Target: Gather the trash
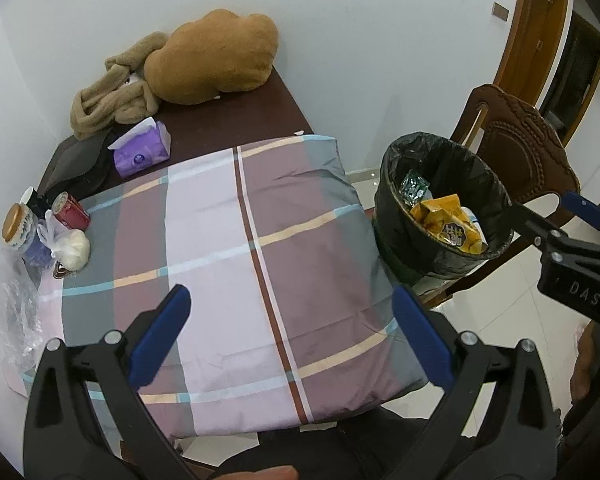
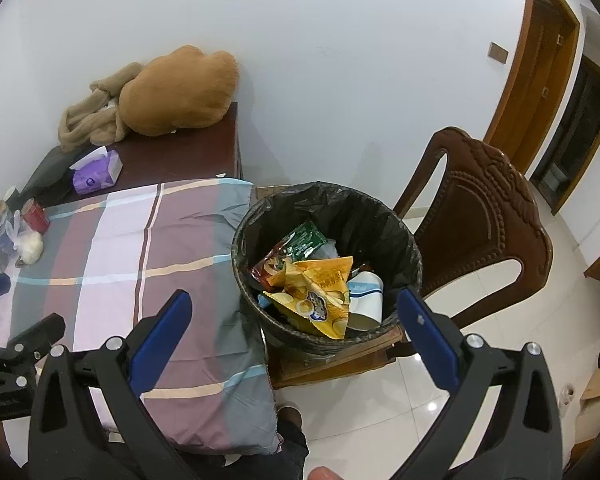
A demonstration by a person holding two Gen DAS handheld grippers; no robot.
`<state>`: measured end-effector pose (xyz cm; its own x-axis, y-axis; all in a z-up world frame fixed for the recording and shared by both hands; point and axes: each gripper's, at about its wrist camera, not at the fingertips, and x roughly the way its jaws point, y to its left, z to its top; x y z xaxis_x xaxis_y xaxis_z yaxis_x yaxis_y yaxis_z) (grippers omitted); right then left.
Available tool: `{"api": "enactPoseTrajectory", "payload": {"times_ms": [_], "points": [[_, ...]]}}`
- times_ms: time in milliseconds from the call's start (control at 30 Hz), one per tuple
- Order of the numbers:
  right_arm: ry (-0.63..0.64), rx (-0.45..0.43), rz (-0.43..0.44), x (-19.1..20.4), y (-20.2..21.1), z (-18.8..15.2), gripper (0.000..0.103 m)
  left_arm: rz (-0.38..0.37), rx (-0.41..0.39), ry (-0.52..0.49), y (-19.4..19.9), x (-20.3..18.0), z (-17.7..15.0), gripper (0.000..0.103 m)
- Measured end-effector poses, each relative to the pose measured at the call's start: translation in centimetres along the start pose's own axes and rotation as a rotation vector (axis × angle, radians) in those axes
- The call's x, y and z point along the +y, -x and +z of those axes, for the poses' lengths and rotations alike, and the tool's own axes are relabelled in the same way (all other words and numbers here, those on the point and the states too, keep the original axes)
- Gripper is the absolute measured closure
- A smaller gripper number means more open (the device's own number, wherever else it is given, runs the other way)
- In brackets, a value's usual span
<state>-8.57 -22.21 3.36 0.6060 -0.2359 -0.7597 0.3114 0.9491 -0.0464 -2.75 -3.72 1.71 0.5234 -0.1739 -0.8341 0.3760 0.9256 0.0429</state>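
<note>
Dark wood makes up the table ahead of our left fingers, and over its near part lies a checked cloth in mauve, grey and pale pink, which fills the space between and beyond both left fingertips. We hold the left gripper with its blue pads spread wide and nothing between them, above the cloth. Beyond the right gripper, equally wide apart and empty, stands a carved brown chair, and on its seat sits the black-lined bin, just ahead of the gap between our right fingers. Inside the bin we see the trash: a yellow snack bag on top, a green wrapper behind it and a white paper cup towards the right finger. Far past the left fingertips, a tan plush toy rests at the back of the table against the wall, with a purple tissue pack nearer to us. Off beyond our left finger's outer side, at the cloth's edge, we see a red can lying tipped, a gold-lidded jar and a knotted clear bag holding something white, close together.
</note>
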Motion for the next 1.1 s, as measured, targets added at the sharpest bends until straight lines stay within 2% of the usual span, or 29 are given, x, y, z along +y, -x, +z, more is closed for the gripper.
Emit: {"api": "enactPoseTrajectory", "payload": {"times_ms": [233,1100], "points": [[0.0,-0.005,-0.006,0.1,0.2,-0.1,0.003,0.031,-0.039,0.018,0.7,0.6,0.5,0.003],[0.013,0.001,0.007,0.4,-0.3,0.5,0.003,0.047,-0.07,0.023,1.4,1.3,0.7,0.003]]}}
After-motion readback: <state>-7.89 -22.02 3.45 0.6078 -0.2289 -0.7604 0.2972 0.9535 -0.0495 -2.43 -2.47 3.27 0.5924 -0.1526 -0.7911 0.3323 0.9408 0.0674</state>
